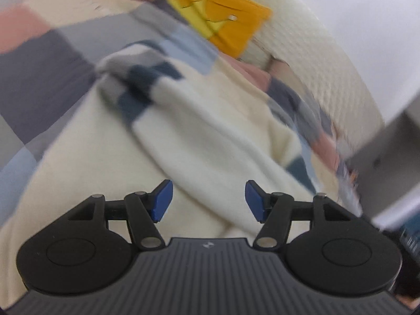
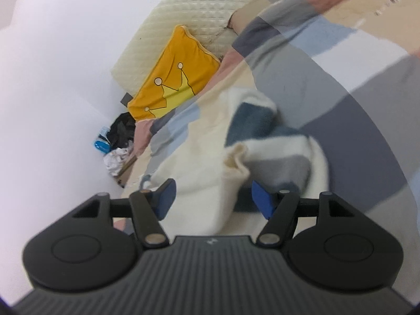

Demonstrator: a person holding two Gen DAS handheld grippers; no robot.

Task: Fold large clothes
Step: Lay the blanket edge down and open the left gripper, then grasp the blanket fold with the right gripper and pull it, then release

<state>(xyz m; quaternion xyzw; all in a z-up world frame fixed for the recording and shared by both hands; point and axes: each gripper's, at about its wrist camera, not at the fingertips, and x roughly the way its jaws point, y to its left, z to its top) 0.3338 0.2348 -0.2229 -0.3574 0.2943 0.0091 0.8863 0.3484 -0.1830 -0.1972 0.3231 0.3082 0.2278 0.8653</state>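
Both grippers' fingers (image 1: 162, 202) spread; cream sweater (image 1: 210, 136) beneath, untouched.

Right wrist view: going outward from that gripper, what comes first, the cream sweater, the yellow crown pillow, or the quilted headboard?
From the right gripper, whose jaws stand open:
1. Cream sweater, right at the fingertips, a fold rising between them.
2. Yellow crown pillow, farther up the patchwork bedspread, left of centre.
3. Quilted headboard, behind the pillow, against the white wall.

A soft, fuzzy knit is being shown by the cream sweater (image 1: 210, 136); smooth woven cloth by the checked bedspread (image 1: 44, 78); matt black plastic by the left gripper (image 1: 209, 200).
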